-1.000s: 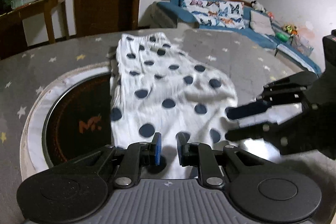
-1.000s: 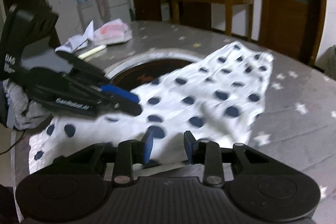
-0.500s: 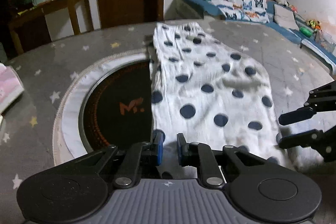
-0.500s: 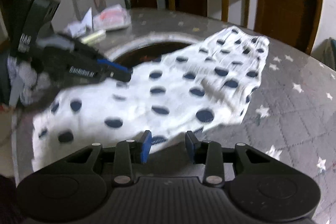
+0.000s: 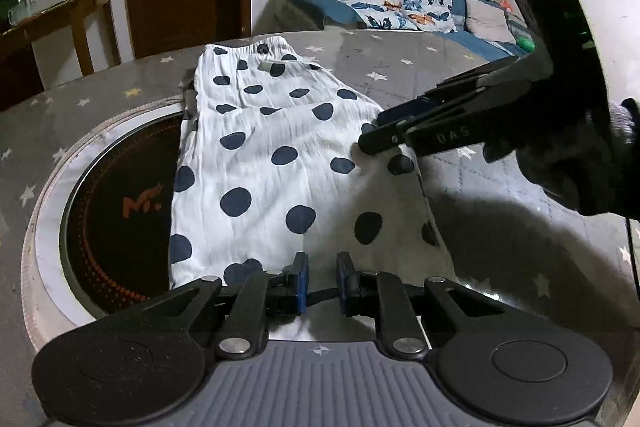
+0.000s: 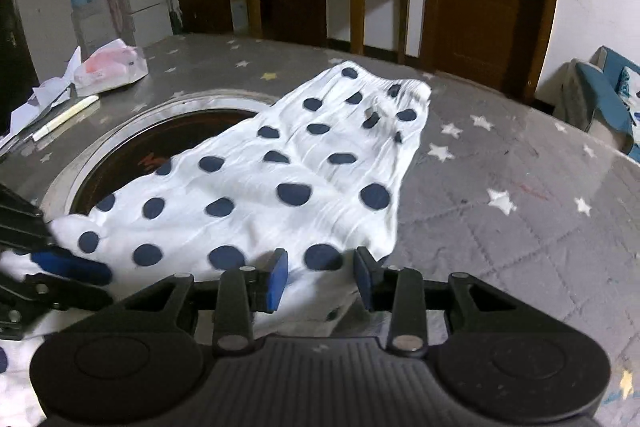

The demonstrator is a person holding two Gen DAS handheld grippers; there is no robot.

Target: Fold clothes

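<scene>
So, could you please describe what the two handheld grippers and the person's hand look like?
Both the left gripper and the right gripper are black linkage frames with silver pivot pins, blue finger pads and a ribbed grey base. The right one carries pale "DAS" lettering on its side. The hand holding it wears a dark glove.

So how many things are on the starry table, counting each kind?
Spotted garment: 1
Round black cooktop set in the table: 1
Plastic bag: 1
Crumpled papers: 1 heap
White pen-like stick: 1
Total: 5
</scene>
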